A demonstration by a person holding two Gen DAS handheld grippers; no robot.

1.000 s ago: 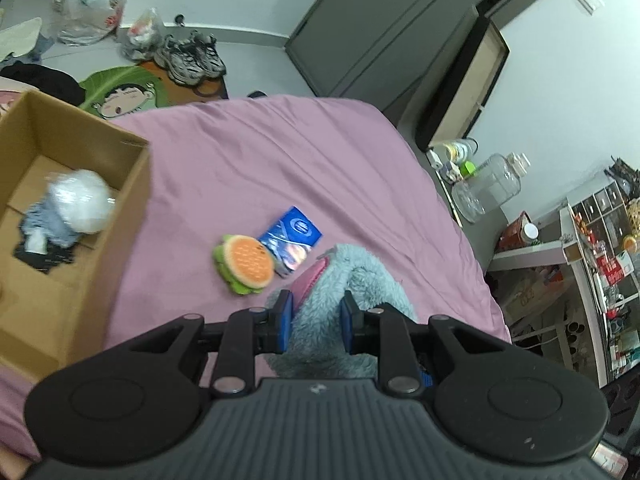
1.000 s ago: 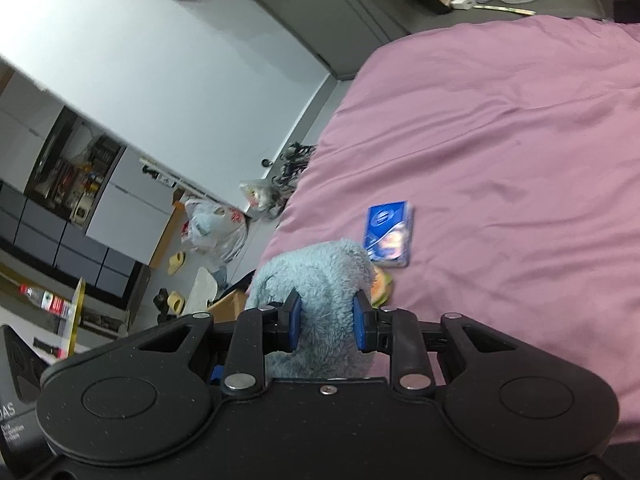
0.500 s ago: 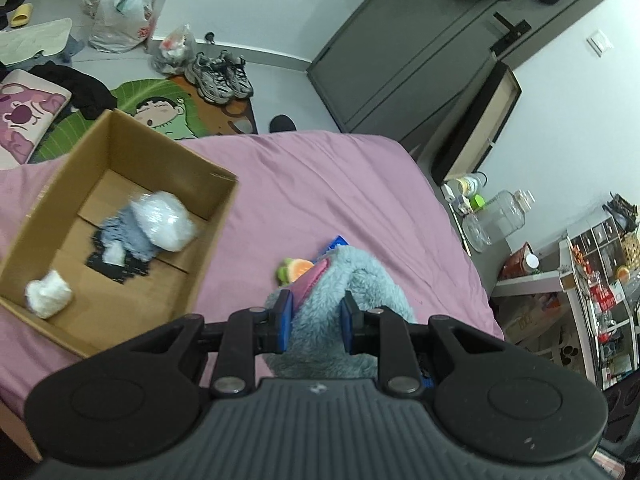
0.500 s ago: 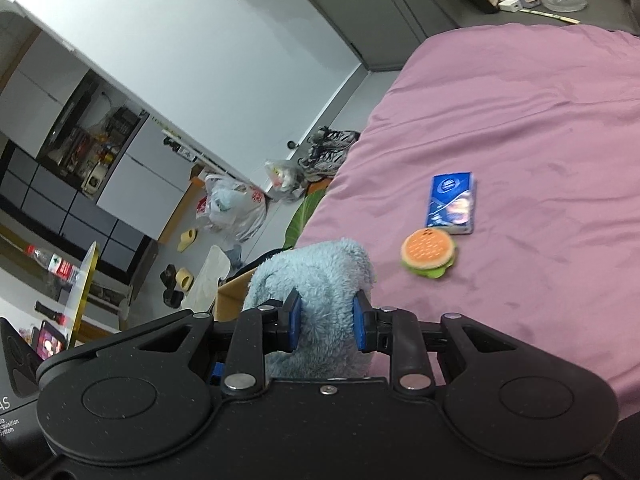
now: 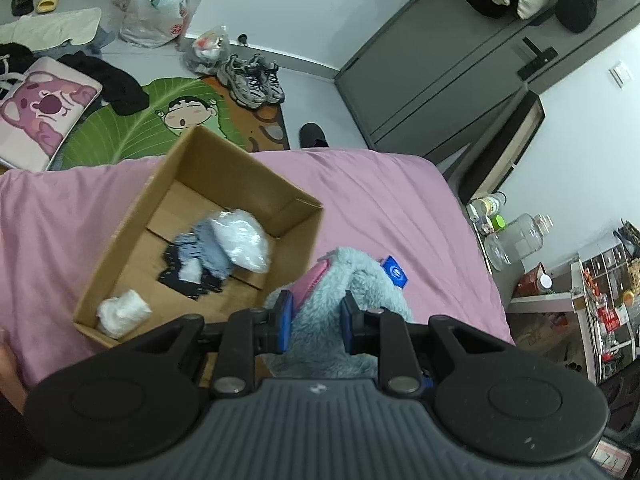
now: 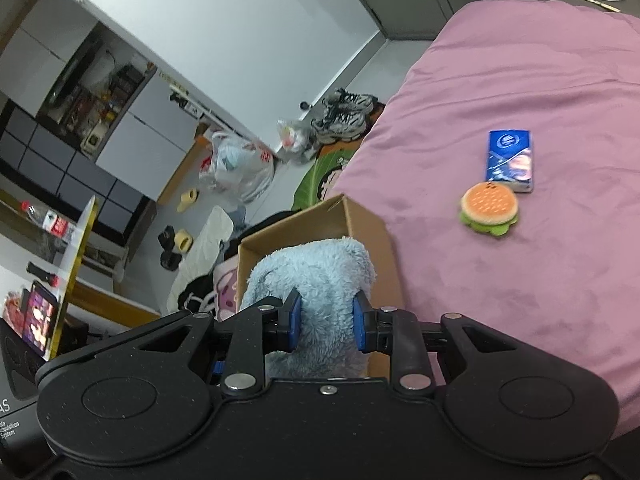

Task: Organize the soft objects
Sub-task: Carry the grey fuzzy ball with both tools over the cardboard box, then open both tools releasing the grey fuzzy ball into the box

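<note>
Both grippers are shut on one fluffy light-blue plush toy with a pink patch (image 5: 344,280), held in the air. My left gripper (image 5: 316,320) holds it beside the near right corner of an open cardboard box (image 5: 192,160). My right gripper (image 6: 326,320) holds its other end (image 6: 320,264) in front of the same box (image 6: 356,220). The box holds a clear plastic bag (image 5: 240,236), grey-blue and black cloth (image 5: 200,256) and a white wad (image 5: 120,312). A burger-shaped plush (image 6: 489,208) and a blue tissue pack (image 6: 510,160) lie on the pink bedsheet (image 6: 540,80).
The box stands on the bed near its foot edge. Beyond it on the floor are a green cartoon mat (image 5: 160,120), sneakers (image 5: 252,80), plastic bags (image 5: 156,16) and a pink cushion (image 5: 36,108). A grey wardrobe (image 5: 440,60) and cluttered shelves (image 5: 600,280) stand to the right.
Both grippers have lifted the blue plush up and carried it left toward the box. The box now shows fully in the left view, and the burger toy is hidden behind the plush there.
</note>
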